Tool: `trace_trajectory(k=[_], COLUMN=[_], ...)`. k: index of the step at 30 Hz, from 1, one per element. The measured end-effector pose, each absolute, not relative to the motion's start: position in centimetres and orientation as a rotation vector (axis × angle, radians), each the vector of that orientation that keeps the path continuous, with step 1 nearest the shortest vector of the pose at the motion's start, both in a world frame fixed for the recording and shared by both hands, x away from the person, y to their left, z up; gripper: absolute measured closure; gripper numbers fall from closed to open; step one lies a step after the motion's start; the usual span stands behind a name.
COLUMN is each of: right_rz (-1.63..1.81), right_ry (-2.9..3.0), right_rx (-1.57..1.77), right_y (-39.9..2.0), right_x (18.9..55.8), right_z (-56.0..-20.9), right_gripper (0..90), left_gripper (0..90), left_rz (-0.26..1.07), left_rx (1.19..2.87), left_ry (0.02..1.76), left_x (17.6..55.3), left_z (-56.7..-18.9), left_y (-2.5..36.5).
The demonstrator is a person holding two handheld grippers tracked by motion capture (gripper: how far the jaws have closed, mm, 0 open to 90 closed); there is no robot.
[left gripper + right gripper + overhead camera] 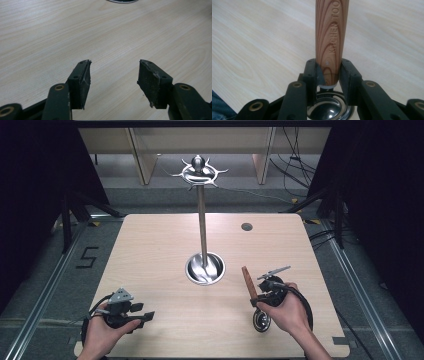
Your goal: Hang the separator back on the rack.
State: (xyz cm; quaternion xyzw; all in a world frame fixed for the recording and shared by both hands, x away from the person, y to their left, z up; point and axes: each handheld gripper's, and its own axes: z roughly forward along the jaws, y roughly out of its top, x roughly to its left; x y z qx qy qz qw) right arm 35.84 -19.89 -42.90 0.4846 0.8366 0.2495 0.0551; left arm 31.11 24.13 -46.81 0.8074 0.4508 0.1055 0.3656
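Wood-handled ladle (332, 37) clamped in right gripper (263, 296), near right of table (150, 250), bowl end low | left gripper (142, 316) near left, jaws apart, empty | steel hook stand (202, 220) centre-far.

Wooden handle (332, 37) in right gripper view: embossed lettering along its length reads "KITCHEN TOO", cut off at 12 o'clock edge of frame. Floor at 9 o'clock of table (150, 250) in high view: black tape figure "5" (87, 257).
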Motion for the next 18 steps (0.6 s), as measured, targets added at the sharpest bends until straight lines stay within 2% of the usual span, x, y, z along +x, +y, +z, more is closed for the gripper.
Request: trace_trajectory(k=[18], right_rz=[0.865], right_ry=[2.464], right_rx=[1.479], right_y=[-20.7], right_x=[35.3], right_z=[-40.7], right_gripper=[69.7], left_gripper=[42.3], left_rz=[0.272], left_rx=[2.066], left_ry=[1.152], left_x=[31.1], left_z=[-46.7], left_y=[24.2])
